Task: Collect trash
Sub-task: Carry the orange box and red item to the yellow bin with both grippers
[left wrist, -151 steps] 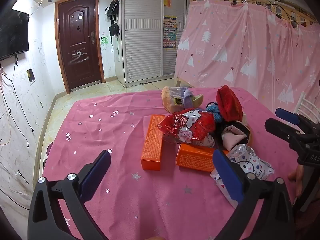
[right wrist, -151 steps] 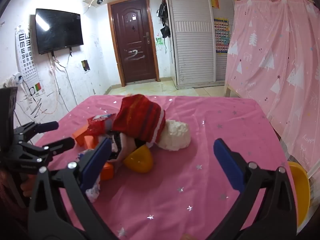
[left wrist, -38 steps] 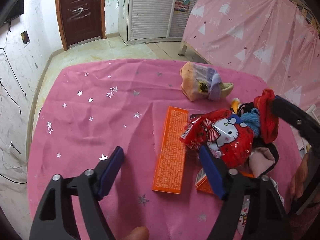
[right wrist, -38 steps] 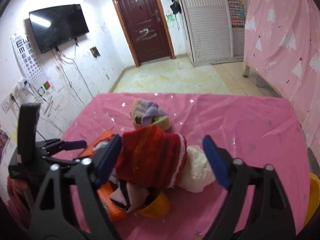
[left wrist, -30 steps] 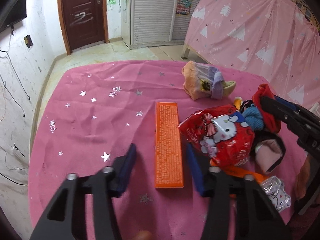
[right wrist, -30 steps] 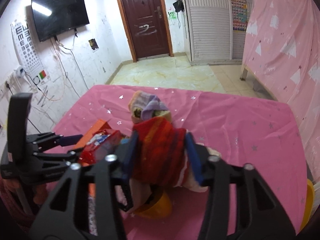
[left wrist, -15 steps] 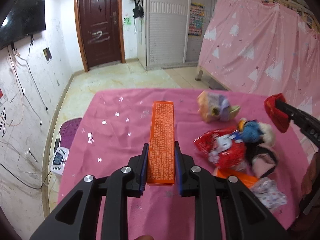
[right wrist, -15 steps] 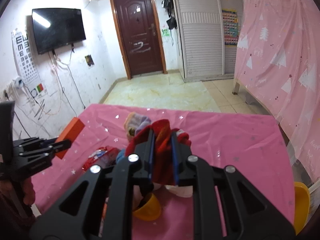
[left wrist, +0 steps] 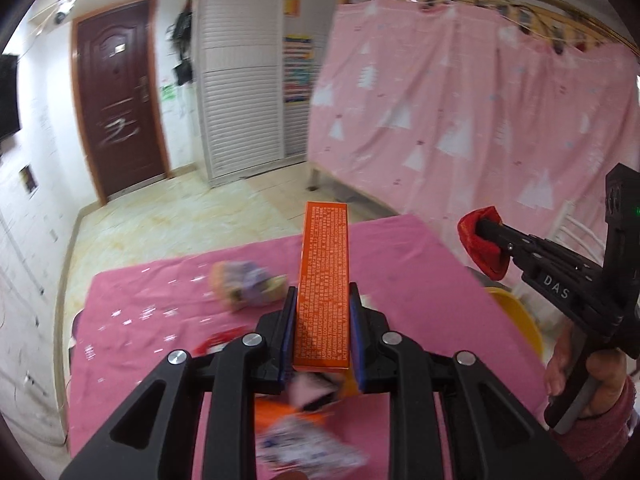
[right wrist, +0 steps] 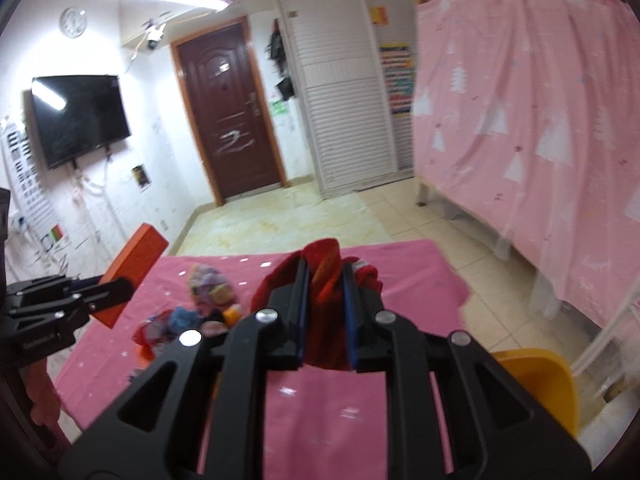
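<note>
My left gripper is shut on a long orange box and holds it high above the pink table; box and gripper also show at the left of the right wrist view. My right gripper is shut on a red striped cloth, lifted above the table; it shows at the right of the left wrist view. On the pink tablecloth lie a peach and purple bundle, a red wrapper and a blurred silver wrapper.
A yellow bin stands on the floor right of the table, also seen in the left wrist view. A pink curtain hangs at the right. A door and white wardrobe are at the back.
Both grippers closed on their objects about a second ago and have lifted them. They have risen higher and tilted up since half a second ago, and the table sits lower in view.
</note>
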Demonstrator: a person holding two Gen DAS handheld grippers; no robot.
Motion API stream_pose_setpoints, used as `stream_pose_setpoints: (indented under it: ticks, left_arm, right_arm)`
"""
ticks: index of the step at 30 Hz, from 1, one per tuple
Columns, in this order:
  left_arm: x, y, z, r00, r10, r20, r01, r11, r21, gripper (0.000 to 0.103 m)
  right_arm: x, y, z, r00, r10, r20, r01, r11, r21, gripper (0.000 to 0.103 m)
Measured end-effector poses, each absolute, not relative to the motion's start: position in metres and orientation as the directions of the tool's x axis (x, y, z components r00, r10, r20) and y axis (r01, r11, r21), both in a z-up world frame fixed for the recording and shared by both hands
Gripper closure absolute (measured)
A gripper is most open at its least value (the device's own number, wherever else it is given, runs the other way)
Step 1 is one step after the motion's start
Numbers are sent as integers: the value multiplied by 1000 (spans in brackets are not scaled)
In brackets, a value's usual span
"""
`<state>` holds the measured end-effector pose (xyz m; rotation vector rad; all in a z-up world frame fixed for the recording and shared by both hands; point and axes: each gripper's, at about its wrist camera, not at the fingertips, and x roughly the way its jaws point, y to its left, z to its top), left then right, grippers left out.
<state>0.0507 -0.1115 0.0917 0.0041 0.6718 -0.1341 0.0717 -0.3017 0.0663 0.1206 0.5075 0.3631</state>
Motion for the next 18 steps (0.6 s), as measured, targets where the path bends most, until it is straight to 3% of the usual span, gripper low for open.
stream_pose_setpoints:
  ticks: [10, 18]
  left_arm:
    - [63, -212, 80, 702, -264, -661, 294, 953, -69, 86]
    - [74, -289, 56, 617, -325, -717, 382, 920, -87, 86]
  right_arm:
    - [53, -405, 59, 867, 223, -446, -133, 965, 225, 89]
    - [58, -452, 25, 827, 130, -547, -25, 980, 195, 89]
